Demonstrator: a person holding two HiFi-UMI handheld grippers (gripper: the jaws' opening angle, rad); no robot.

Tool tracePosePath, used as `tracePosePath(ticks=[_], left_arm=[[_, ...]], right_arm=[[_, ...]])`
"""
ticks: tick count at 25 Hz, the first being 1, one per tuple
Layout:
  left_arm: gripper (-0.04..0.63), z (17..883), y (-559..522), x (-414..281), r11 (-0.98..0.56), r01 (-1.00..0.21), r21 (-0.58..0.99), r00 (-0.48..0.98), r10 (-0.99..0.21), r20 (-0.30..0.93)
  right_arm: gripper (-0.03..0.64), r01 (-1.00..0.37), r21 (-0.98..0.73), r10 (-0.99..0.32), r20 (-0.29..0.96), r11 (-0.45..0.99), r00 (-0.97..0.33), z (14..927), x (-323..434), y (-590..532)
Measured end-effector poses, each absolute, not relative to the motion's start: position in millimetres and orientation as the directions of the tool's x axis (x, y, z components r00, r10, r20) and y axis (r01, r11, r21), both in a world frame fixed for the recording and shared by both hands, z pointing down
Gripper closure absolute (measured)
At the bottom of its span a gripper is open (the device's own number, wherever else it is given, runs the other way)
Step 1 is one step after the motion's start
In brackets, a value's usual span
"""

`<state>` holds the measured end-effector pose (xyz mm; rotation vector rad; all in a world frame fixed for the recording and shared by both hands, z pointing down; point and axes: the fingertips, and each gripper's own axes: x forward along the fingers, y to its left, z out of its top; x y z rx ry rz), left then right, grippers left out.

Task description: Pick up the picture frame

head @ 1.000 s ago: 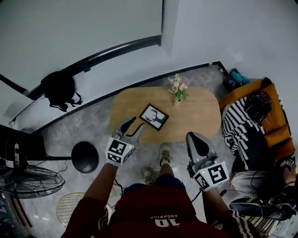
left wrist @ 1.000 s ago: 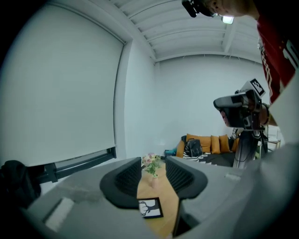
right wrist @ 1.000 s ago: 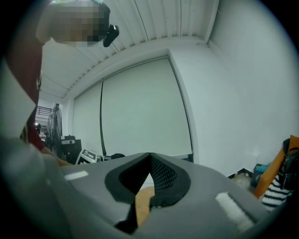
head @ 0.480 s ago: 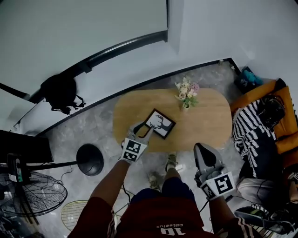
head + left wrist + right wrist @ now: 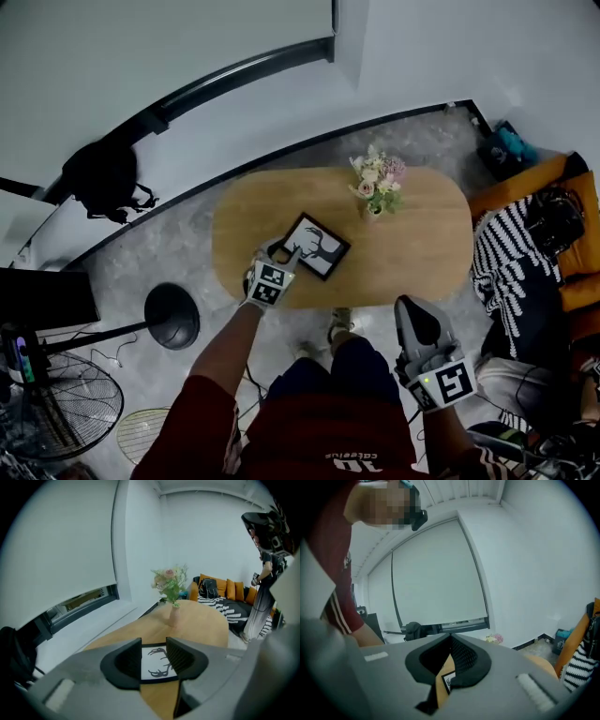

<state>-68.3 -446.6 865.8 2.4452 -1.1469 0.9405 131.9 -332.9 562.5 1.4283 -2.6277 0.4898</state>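
Note:
A black picture frame [image 5: 319, 246] with a deer print lies flat on the oval wooden table [image 5: 412, 246], left of centre. My left gripper [image 5: 284, 255] reaches over the table's near edge, its tips at the frame's near left corner. In the left gripper view the jaws [image 5: 153, 654] stand open, and the frame [image 5: 157, 666] shows in the gap just beyond them. Whether they touch it I cannot tell. My right gripper [image 5: 414, 317] hangs back beside my body, off the table, with its jaws [image 5: 451, 643] shut on nothing.
A small vase of flowers [image 5: 374, 184] stands on the table behind the frame. A sofa with orange cushions and a striped throw [image 5: 525, 262] is at the right. A black bag [image 5: 103, 173], a round black stand base [image 5: 172, 317] and a fan [image 5: 56, 403] are at the left.
My left gripper has moved forward from short of the table to the frame's near corner. The right gripper stayed back by my body.

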Motion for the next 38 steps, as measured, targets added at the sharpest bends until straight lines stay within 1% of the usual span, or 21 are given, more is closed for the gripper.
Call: tracePosePath(ticks=[10, 17, 21, 23, 25, 29, 31, 33, 38], left_arm=[[0.423, 991, -482, -91, -0.655, -0.754, -0.047, 0.400, -0.516, 0.758], [0.425, 1047, -493, -94, -0.688, -0.719, -0.096, 0.332, -0.461, 0.823], [0.430, 1055, -495, -95, -0.682, -0.726, -0.095, 0.310, -0.447, 0.839], [0.456, 1057, -492, -93, -0.673, -0.736, -0.066, 0.318, -0.431, 0.845], [0.494, 1059, -489, -91, -0.657, -0.754, -0.018, 0.339, -0.412, 0.846], [0.499, 1055, -492, -92, -0.585, -0.800, 0.134, 0.408, -0.366, 0.836], [0.488, 1055, -496, -95, -0.543, -0.819, 0.186, 0.425, -0.357, 0.832], [0.509, 1053, -498, -96, -0.534, -0.824, 0.191, 0.426, -0.360, 0.830], [0.522, 1053, -493, -98, -0.565, -0.813, 0.142, 0.396, -0.357, 0.846]], right_arm=[[0.614, -0.856, -0.235, -0.817, 0.264, 0.461, -0.512, 634, 141, -345], [0.614, -0.864, -0.257, -0.819, 0.287, 0.433, -0.496, 674, 137, -341], [0.614, -0.868, -0.265, -0.826, 0.285, 0.419, -0.486, 677, 137, -343], [0.614, -0.868, -0.267, -0.825, 0.287, 0.419, -0.486, 677, 136, -344], [0.614, -0.868, -0.266, -0.824, 0.289, 0.420, -0.487, 677, 134, -345], [0.614, -0.865, -0.278, -0.820, 0.295, 0.418, -0.490, 681, 131, -347], [0.614, -0.861, -0.293, -0.817, 0.296, 0.416, -0.495, 684, 130, -347], [0.614, -0.855, -0.308, -0.813, 0.296, 0.416, -0.502, 685, 128, -348], [0.614, -0.848, -0.301, -0.797, 0.308, 0.436, -0.519, 686, 124, -347]])
